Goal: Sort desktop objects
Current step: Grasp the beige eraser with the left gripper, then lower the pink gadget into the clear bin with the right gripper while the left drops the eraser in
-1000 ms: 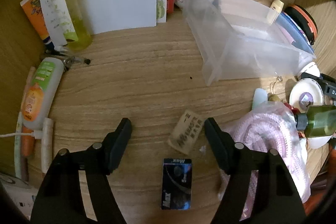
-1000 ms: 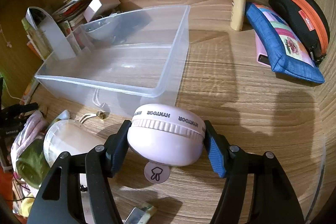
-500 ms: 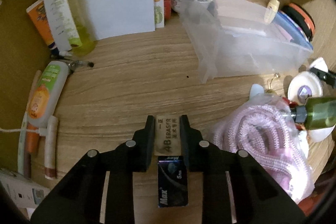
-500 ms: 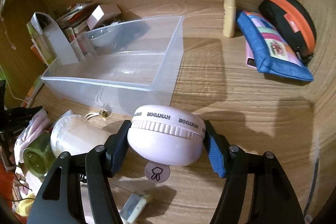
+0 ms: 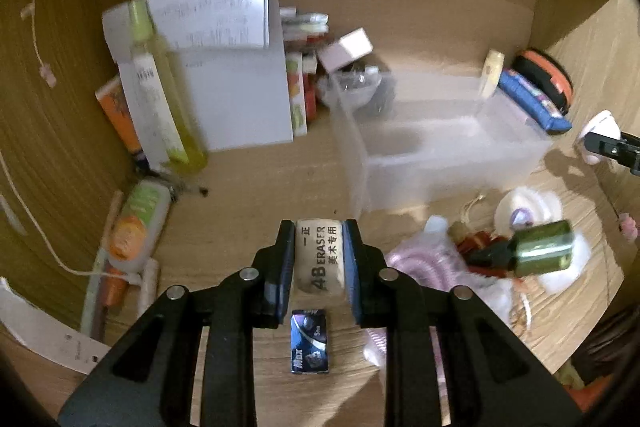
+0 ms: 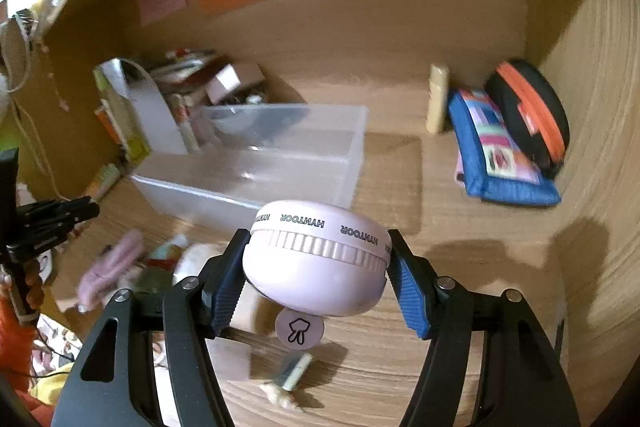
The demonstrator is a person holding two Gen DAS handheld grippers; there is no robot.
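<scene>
My left gripper (image 5: 319,259) is shut on a beige 4B eraser (image 5: 320,255) and holds it above the wooden desk (image 5: 248,203). A small dark card marked Max (image 5: 310,341) lies on the desk just below it. My right gripper (image 6: 316,267) is shut on a round pale pink case marked HYNTOOR (image 6: 318,259), lifted off the desk, with a small round tag (image 6: 299,327) hanging under it. The clear plastic bin (image 5: 432,143) (image 6: 272,163) stands ahead of both grippers. The right gripper's tip with the pink case shows at the left wrist view's right edge (image 5: 608,143).
Yellow-green bottle (image 5: 160,99), papers and books stand back left; an orange-green tube (image 5: 136,227) lies left. A pink cord bundle (image 5: 424,267), green bottle (image 5: 540,251) and white tape roll (image 5: 528,207) crowd the right. Blue pouch (image 6: 500,151), black-orange case (image 6: 532,111) and cream tube (image 6: 438,99) sit back right.
The left gripper closed on the eraser and lifted it off the desk. Both grippers rose and tilted up, so the back wall and its sticky notes came into view.
</scene>
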